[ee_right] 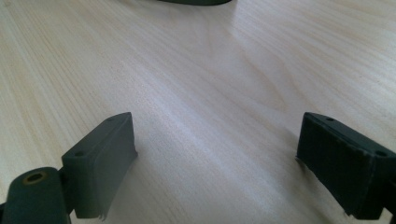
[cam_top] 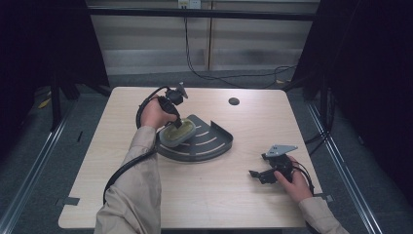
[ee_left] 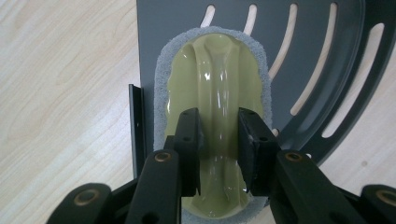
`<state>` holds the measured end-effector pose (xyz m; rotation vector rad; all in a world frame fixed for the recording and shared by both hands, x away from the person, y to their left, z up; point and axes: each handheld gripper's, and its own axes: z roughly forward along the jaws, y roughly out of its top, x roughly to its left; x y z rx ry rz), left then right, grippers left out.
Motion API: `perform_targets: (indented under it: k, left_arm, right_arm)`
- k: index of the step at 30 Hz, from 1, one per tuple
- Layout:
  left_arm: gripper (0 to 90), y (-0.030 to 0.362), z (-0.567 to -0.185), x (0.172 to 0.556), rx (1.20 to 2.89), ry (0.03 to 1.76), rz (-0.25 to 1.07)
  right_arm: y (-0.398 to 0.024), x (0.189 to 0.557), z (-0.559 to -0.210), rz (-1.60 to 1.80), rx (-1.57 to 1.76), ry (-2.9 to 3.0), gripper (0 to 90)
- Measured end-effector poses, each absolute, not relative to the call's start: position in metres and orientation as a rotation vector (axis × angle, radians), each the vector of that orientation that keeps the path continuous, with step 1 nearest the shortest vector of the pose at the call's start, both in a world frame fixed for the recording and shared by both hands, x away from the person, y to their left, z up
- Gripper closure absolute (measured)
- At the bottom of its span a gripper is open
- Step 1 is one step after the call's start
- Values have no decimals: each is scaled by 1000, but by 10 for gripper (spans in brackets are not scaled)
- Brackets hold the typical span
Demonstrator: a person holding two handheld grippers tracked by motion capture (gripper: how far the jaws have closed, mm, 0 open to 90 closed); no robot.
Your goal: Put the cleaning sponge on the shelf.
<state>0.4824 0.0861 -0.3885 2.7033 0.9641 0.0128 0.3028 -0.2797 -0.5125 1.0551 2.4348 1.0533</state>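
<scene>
Lower right of the high view: your right gripper [cam_top: 256,174] rests on the pale wooden table [cam_top: 209,190], in your right hand [cam_top: 292,183], well apart from the work. In the right gripper view its jaws stand wide, bare wood grain between them, nothing held.

Centre-left of the high view: your left gripper [cam_top: 176,121] points down onto the scrubber, your left hand [cam_top: 155,113] just behind it.

The thing itself, best in the left gripper view: an oval scrub pad with a glossy, yellow-green translucent plastic top and a grey, coarse foam base [ee_left: 217,70]. A raised ridge runs lengthwise down the middle of the plastic top as a grip. The grey foam shows as a thin fuzzy rim all round the plastic.

Relation to the tongs: your left gripper [ee_left: 218,140] has its jaws narrow, one pad on each side of that ridge, pressing it at the lower end of the pad. Gripped, not just straddled.

Where it sits: on the dark grey, quarter-round slotted metal corner shelf [ee_left: 327,56], along the shelf's straight left edge, the lower end of the pad overhanging towards the table. In the high view the shelf [cam_top: 214,141] lies flat mid-table, scrub pad [cam_top: 178,134] on its left part.
</scene>
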Motion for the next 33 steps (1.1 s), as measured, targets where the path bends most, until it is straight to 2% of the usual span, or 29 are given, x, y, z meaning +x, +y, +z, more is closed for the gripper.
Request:
perform_targets:
  k: [12,33]
  left_arm:
    - [710,88,-407,481,2708,978,6]
    - [709,104,-416,480,2699,1009,13]
  right_arm:
    - [-280,303,-513,1053,1054,2435,110]
    - [-280,303,-513,1053,1055,2435,110]
